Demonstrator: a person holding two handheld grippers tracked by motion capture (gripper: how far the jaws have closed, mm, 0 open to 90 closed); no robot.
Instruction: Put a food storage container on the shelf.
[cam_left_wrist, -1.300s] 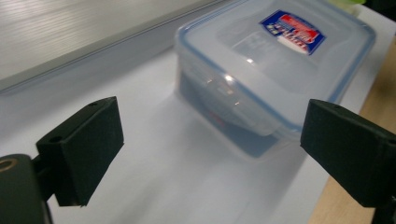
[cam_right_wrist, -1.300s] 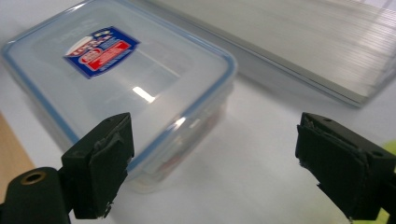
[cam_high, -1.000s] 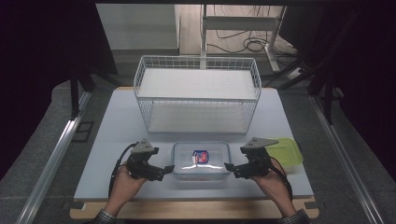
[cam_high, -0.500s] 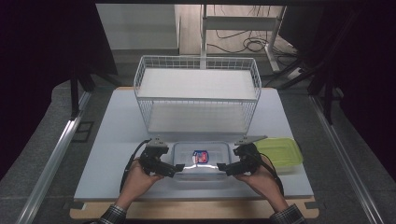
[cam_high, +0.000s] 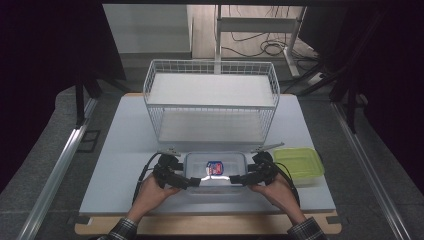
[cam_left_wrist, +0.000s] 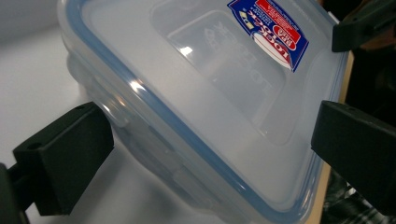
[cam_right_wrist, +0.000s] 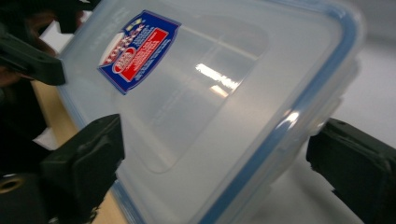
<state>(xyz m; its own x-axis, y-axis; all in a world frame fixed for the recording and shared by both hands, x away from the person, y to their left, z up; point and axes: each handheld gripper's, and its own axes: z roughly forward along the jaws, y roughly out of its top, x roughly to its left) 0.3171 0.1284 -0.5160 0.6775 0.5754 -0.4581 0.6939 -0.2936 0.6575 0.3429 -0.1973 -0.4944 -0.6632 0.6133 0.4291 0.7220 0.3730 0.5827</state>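
Lidded container (cam_high: 215, 169) between both grippers' spread jaws

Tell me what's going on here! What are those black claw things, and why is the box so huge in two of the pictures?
Those claws are grippers, tools with two black jaws each. A person holds the left gripper in one hand and the right gripper in the other. One camera looks down from above. The other two cameras ride on the grippers, so the clear box with a blue-edged lid looks huge to them. Each gripper has its jaws spread wide around one end of the box; I can't tell if they touch it. On the pale table also stand a white wire rack and a green container.
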